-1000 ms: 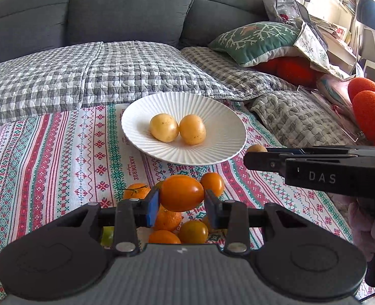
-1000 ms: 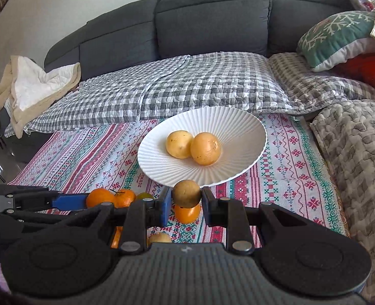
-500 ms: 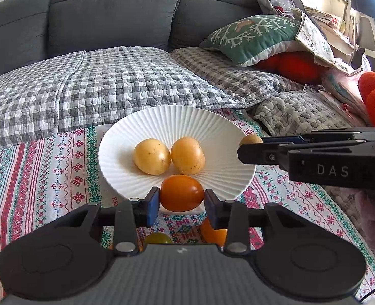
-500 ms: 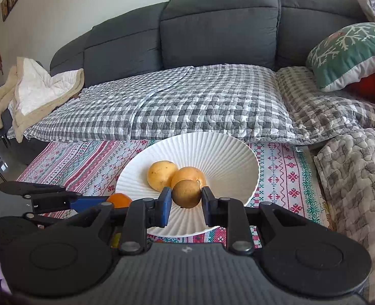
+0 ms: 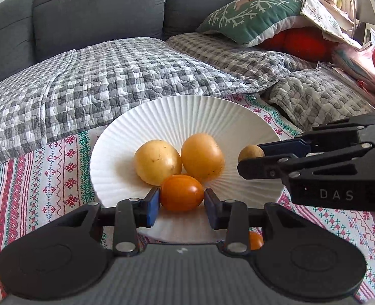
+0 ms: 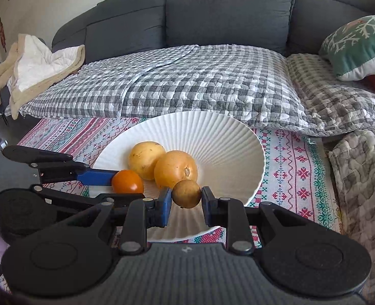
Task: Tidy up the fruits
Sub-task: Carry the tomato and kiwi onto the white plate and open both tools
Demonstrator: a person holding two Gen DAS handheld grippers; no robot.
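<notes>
A white ribbed plate (image 5: 213,117) (image 6: 225,137) on the patterned cloth holds two yellow fruits (image 5: 157,162) (image 6: 143,159), side by side. My left gripper (image 5: 182,203) is shut on an orange tomato (image 5: 182,192) (image 6: 127,181), held just above the plate's near rim in front of the two fruits. My right gripper (image 6: 186,202) is shut on a small brown round fruit (image 6: 186,193) (image 5: 250,152), held over the plate's right half. The two grippers are side by side, close together.
The patterned tablecloth (image 5: 47,178) lies in front of a grey sofa with a checked quilt (image 6: 200,81). A green cushion (image 5: 253,17) and clutter are at the right. One orange fruit (image 5: 255,240) shows on the cloth below the left gripper. A folded towel (image 6: 40,63) lies at far left.
Both grippers have moved forward from the fruit pile on the cloth to over the plate, each still carrying its fruit.
</notes>
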